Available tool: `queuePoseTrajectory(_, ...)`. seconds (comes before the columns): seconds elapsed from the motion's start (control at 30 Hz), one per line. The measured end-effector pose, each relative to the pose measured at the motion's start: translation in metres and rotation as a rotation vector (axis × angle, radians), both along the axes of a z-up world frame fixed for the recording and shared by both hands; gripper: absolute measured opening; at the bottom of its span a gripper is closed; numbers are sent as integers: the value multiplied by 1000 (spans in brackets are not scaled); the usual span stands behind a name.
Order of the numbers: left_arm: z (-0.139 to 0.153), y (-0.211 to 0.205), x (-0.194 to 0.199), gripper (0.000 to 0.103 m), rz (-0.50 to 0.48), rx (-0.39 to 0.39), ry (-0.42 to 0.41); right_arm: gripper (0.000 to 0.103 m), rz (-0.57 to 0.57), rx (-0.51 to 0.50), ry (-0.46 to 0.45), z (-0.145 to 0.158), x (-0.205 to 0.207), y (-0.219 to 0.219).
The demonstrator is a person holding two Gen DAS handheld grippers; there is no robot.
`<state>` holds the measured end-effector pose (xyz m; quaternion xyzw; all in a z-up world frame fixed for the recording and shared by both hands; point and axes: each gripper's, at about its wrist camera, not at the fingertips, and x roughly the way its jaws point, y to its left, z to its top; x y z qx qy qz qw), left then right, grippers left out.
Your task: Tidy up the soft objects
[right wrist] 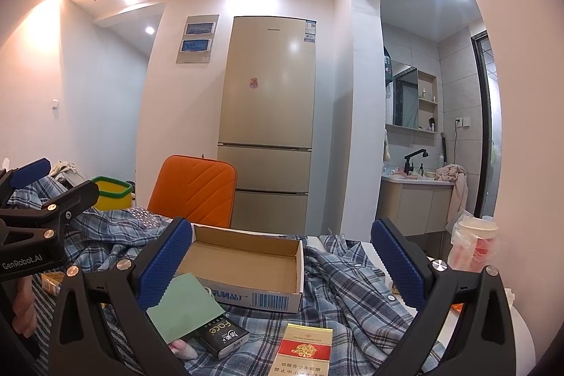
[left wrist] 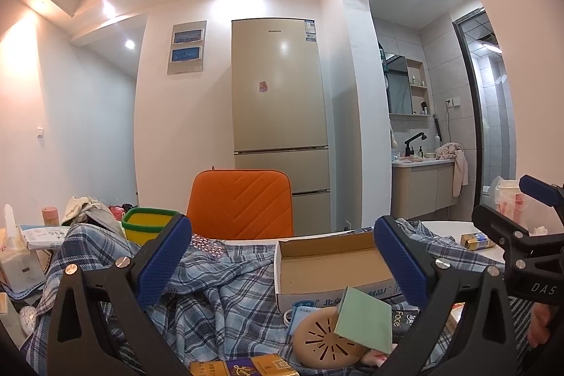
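Left gripper (left wrist: 282, 265) hovers with jaws wide apart, nothing between them, poised over the plaid shirt (left wrist: 211, 302) rumpled across the table's near edge. The shirt lies under an empty cardboard box (right wrist: 246, 265) and a cigarette pack (right wrist: 305, 349), so those likely need clearing before folding. Right gripper (right wrist: 282, 263) hangs spread and empty too, aimed at the box.
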<state>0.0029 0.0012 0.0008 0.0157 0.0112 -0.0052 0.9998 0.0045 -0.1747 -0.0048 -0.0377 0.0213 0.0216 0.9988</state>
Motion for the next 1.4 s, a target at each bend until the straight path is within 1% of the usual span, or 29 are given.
queuePoseTrajectory(0.5,0,4,0,103,3,0,6,103,-5,-5,9,0,2,1)
queuePoseTrajectory(0.73,1,0,-4,103,4,6,-18,103,-6,1,22,0,4,3)
queuePoseTrajectory(0.97,0,4,0,103,2,-11,1,103,-8,7,27,0,6,2)
queuePoseTrajectory(1.23,0,4,0,103,-3,-17,4,103,-13,1,49,-3,12,0)
queuePoseTrajectory(1.4,-1,4,0,103,-14,-24,10,103,-17,4,44,-4,11,-1)
